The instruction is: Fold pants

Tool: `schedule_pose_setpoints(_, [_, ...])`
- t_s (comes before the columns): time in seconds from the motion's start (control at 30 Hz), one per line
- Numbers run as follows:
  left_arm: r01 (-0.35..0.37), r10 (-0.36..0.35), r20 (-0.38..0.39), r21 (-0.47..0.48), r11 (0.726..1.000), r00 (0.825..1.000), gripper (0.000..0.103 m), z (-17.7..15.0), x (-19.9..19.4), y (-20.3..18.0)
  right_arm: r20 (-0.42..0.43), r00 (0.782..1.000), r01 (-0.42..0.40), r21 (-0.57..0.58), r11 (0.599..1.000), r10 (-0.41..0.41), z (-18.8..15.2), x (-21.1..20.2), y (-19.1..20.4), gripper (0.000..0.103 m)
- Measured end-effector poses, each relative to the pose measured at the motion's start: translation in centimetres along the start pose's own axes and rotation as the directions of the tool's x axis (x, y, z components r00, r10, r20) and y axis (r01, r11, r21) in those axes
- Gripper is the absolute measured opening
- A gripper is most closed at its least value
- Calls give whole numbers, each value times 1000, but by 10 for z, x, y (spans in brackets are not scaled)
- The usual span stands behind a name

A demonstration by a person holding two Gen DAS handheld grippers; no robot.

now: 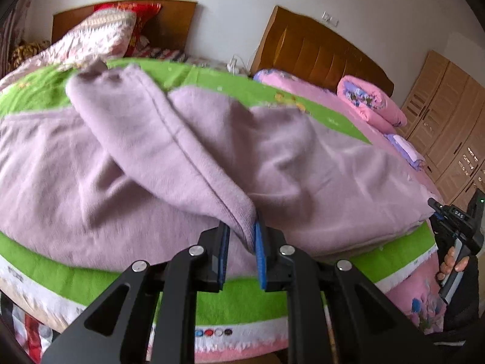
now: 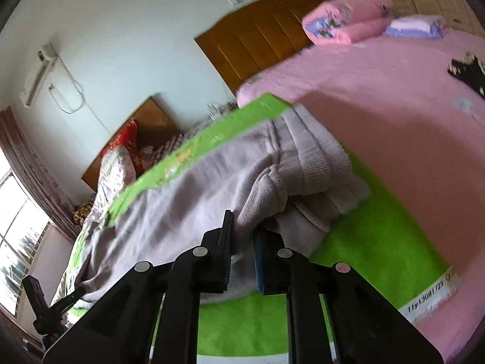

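Observation:
Lilac fleece pants (image 1: 169,151) lie spread on a green blanket (image 1: 236,300) over the bed. My left gripper (image 1: 242,236) is shut on the cuff end of one pant leg (image 1: 194,157), lifted and drawn toward me across the rest. My right gripper (image 2: 244,236) is shut on a bunched fold of the pants (image 2: 263,194) near the ribbed waistband (image 2: 321,157). The right gripper also shows at the right edge of the left wrist view (image 1: 454,221), held by a hand.
A pink bedsheet (image 2: 394,115) lies right of the green blanket, with pink pillows (image 2: 345,21) and a wooden headboard (image 2: 266,36) behind. A dark patterned cloth (image 2: 469,72) lies at far right. A wardrobe (image 1: 448,115) stands on the right, a second bed (image 1: 100,33) behind.

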State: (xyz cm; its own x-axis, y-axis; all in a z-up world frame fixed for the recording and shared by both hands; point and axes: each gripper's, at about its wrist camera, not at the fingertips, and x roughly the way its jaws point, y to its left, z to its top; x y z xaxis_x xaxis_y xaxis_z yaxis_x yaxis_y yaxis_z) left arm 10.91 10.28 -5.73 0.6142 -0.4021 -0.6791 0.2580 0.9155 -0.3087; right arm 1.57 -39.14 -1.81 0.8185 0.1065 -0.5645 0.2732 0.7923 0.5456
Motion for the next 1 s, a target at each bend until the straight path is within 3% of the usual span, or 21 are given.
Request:
schedule_pose_setpoints(0.1, [14, -14, 2, 11, 1000, 1000, 22, -8, 3, 4, -65, 998, 8, 21, 1000, -7, -12, 13, -17, 15])
schedule_pose_setpoints(0.13, [18, -18, 0, 3, 1000, 1000, 26, -6, 1, 5, -60, 998, -5, 25, 1000, 6, -13, 11, -19, 20])
schedule_pose_setpoints(0.17, [-5, 5, 6, -7, 1000, 1000, 54, -4, -2, 6, -73, 997, -14, 30, 999, 17, -11, 8, -19, 31])
schedule_pose_setpoints(0.2, [-55, 55, 33, -18, 998, 998, 72, -2, -9, 8, -86, 996, -27, 28, 999, 30, -8, 3, -17, 42])
schedule_pose_setpoints(0.23, [-103, 104, 95, -24, 994, 990, 71, 2, -23, 9, -82, 997, -6, 23, 1000, 8, -7, -3, -14, 76])
schedule_pose_setpoints(0.27, [-112, 114, 127, -22, 993, 985, 72, 5, -32, 8, -46, 997, 61, 8, 998, -60, -5, -15, -10, 84])
schedule_pose_setpoints(0.3, [-113, 114, 149, -16, 994, 982, 72, 9, -40, 6, 15, 994, 107, -31, 994, -106, -3, -29, -2, 84])
schedule_pose_setpoints(0.37, [-91, 85, 184, 24, 996, 979, 76, 24, -52, -8, 80, 990, 125, -151, 981, -114, -2, -44, 22, 84])
schedule_pose_setpoints(0.43, [-46, 29, 179, 90, 995, 983, 86, 42, -49, -30, 85, 992, 107, -236, 966, -89, 0, -43, 43, 84])
schedule_pose_setpoints(0.5, [11, -30, 109, 173, 985, 994, 93, 69, -24, -68, 55, 997, 70, -354, 933, -54, 4, -25, 76, 84])
schedule_pose_setpoints(0.57, [89, -99, 31, 233, 968, 995, 94, 91, 8, -103, -17, 996, 73, -480, 874, -92, 8, 8, 109, 84])
schedule_pose_setpoints(0.6, [153, -152, -27, 254, 955, 988, 94, 102, 30, -121, -37, 994, 67, -521, 851, -101, 9, 21, 120, 84])
schedule_pose_setpoints(0.67, [225, -190, -157, 252, 941, 969, 94, 116, 77, -147, -92, 985, 64, -582, 811, -143, 14, 52, 138, 87])
schedule_pose_setpoints(0.77, [167, -97, -260, 261, 951, 961, 94, 127, 148, -166, -222, 964, -18, -606, 795, -148, 25, 92, 147, 88])
schedule_pose_setpoints(0.83, [112, -40, -309, 220, 969, 950, 94, 129, 183, -157, -278, 938, -10, -621, 784, -208, 28, 115, 146, 88])
schedule_pose_setpoints(0.87, [102, -33, -329, 194, 976, 944, 94, 129, 193, -152, -314, 912, 2, -637, 771, -262, 25, 129, 140, 88])
schedule_pose_setpoints(0.93, [116, -54, -296, 196, 974, 954, 96, 126, 196, -146, -357, 883, 1, -647, 763, -304, 20, 143, 126, 90])
schedule_pose_setpoints(0.97, [119, -56, -286, 207, 971, 957, 96, 123, 195, -144, -363, 899, -46, -635, 771, -245, 22, 136, 116, 90])
schedule_pose_setpoints(1.0, [115, -49, -283, 221, 969, 958, 96, 121, 196, -144, -367, 899, -55, -635, 770, -238, 23, 130, 109, 90])
